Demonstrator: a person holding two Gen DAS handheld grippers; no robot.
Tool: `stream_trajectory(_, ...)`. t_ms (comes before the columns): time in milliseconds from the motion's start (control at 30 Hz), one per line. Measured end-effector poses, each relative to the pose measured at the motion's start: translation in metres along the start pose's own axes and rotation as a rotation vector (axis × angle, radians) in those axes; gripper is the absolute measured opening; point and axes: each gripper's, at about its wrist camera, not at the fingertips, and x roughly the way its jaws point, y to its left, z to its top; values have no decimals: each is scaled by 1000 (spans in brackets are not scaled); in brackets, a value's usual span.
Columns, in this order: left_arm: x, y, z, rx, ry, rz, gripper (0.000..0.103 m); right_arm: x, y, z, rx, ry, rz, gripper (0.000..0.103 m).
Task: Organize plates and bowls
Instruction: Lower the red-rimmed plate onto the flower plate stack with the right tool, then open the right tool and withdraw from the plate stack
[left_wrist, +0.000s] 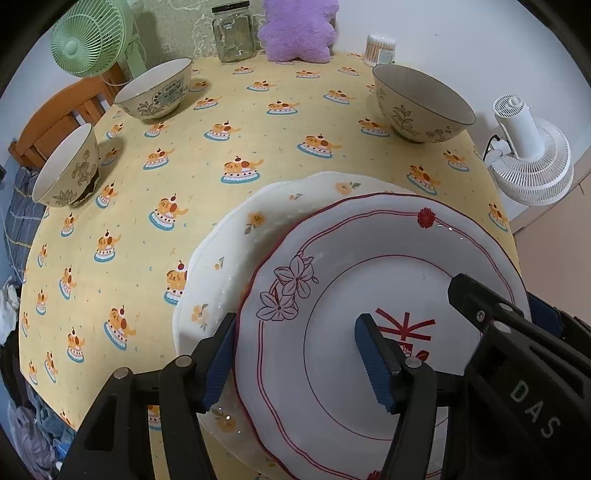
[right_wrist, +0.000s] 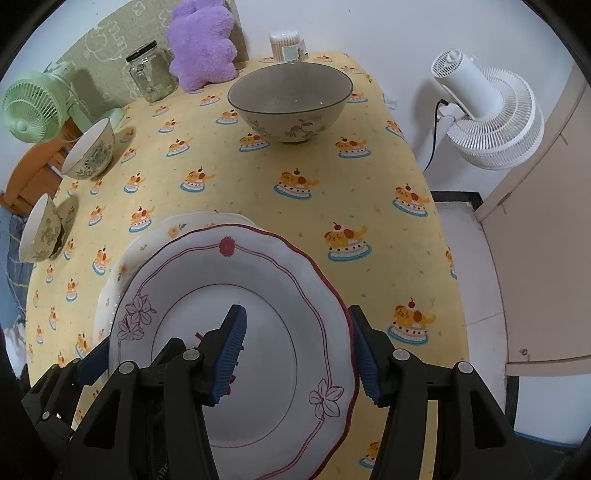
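The counter (left_wrist: 229, 122) wears a yellow cloth printed with small dog-on-cake pictures, and along its far edge stand a clear glass jar (left_wrist: 233, 35) with a dark lid, a fluffy purple cushion (left_wrist: 297, 29) just beside it, and a round tub of cotton swabs (left_wrist: 380, 50) further right. A pale green fan (left_wrist: 86, 38) sits at the far left corner above an orange wooden chair back (left_wrist: 55, 118). A white fan (right_wrist: 487, 114) stands off the right side, its black cord hanging down the wall.

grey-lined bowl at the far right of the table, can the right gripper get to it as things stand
Probably not yet: the right gripper straddles the rim of the red-trimmed plate. Otherwise the tablecloth between plate and grey-lined bowl lies bare.
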Motion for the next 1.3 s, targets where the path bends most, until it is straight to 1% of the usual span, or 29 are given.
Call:
stream_trajectory(100, 0, 0, 0, 6, -1, -1, 65, -1, -5, -4, 12, 20, 22, 60)
stream_trajectory(133, 0, 0, 0, 8, -1, -2, 65, -3, -8, -7, 15, 21, 13, 58)
stream_trajectory(167, 0, -1, 0, 11, -1, -2, 65, -5, -11, -10, 19, 20, 6, 54)
stream_trajectory(200, 0, 0, 0, 10, 0, -5, 65, -9, -15, -12, 31, 12, 9, 47)
stream_trajectory(367, 0, 1, -1, 10, 5, -11, 65, -24, -28, -20, 35, -4, -3, 38)
stream_trajectory(500, -1, 1, -2, 20, 9, -10, 65, -25, -22, -21, 3, 7, 16, 23)
stream_trajectory(600, -3, 1, -3, 32, 10, -2, 64, -22, -16, -20, -17, 4, -6, 23)
stream_trajectory(800, -6, -1, -7, 58, 6, 19, 66, -19, -16, -18, -16, 3, -4, 23)
stream_trajectory(933, -7, -3, -7, 82, 19, 35, 66, -18, -17, -17, -17, 4, 12, 23)
stream_trajectory(967, -7, -4, -7, 94, 21, 48, 66, -17, -17, -16, -18, 5, 15, 23)
stream_trajectory(1067, -4, -16, -12, 180, 39, 122, 67, -19, -13, -14, -38, -9, 31, 22)
stream_trajectory(1167, -8, -17, -12, 179, 33, 94, 68, -20, -6, -11, -71, -33, 14, 23)
stream_trajectory(1300, -12, -12, -9, 154, 16, 61, 68, -12, -10, -6, -49, -11, 21, 23)
